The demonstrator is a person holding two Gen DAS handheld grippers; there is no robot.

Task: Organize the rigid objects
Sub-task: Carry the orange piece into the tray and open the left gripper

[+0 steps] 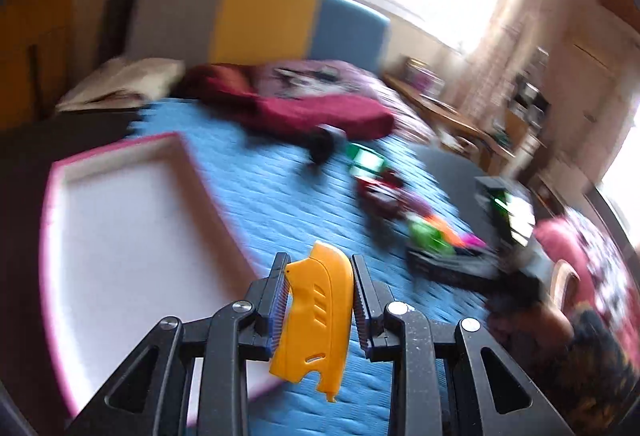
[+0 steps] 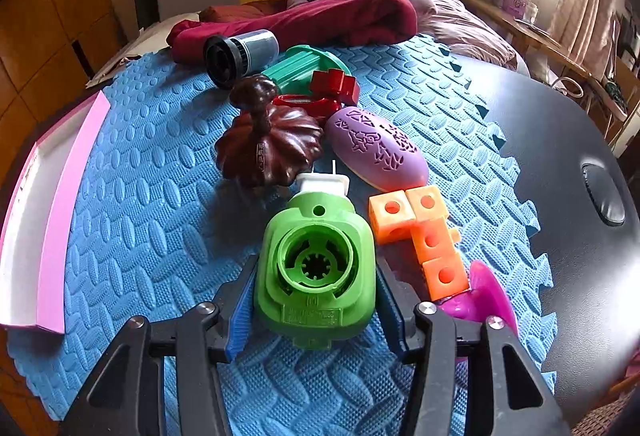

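Note:
My left gripper [image 1: 318,268] is shut on a yellow plastic piece [image 1: 316,320], held above the blue foam mat [image 1: 260,188] beside the pink-rimmed white tray [image 1: 120,220]. My right gripper [image 2: 316,268] is shut on a green plastic device [image 2: 316,268] with a white plug end, which rests on the mat [image 2: 160,236]. Ahead of it lie a dark brown pumpkin-shaped piece [image 2: 268,148], a purple oval case [image 2: 376,148], orange linked cubes [image 2: 424,232], a magenta piece [image 2: 488,296], a red piece [image 2: 332,88], a teal lid [image 2: 304,68] and a grey-black cylinder [image 2: 240,54].
The mat lies on a dark round table [image 2: 580,140]. A maroon cloth [image 2: 320,20] and pillows lie behind the toys. The tray [image 2: 48,220] sits at the mat's left edge. A person's hand and sleeve [image 1: 560,316] show at the right in the left wrist view.

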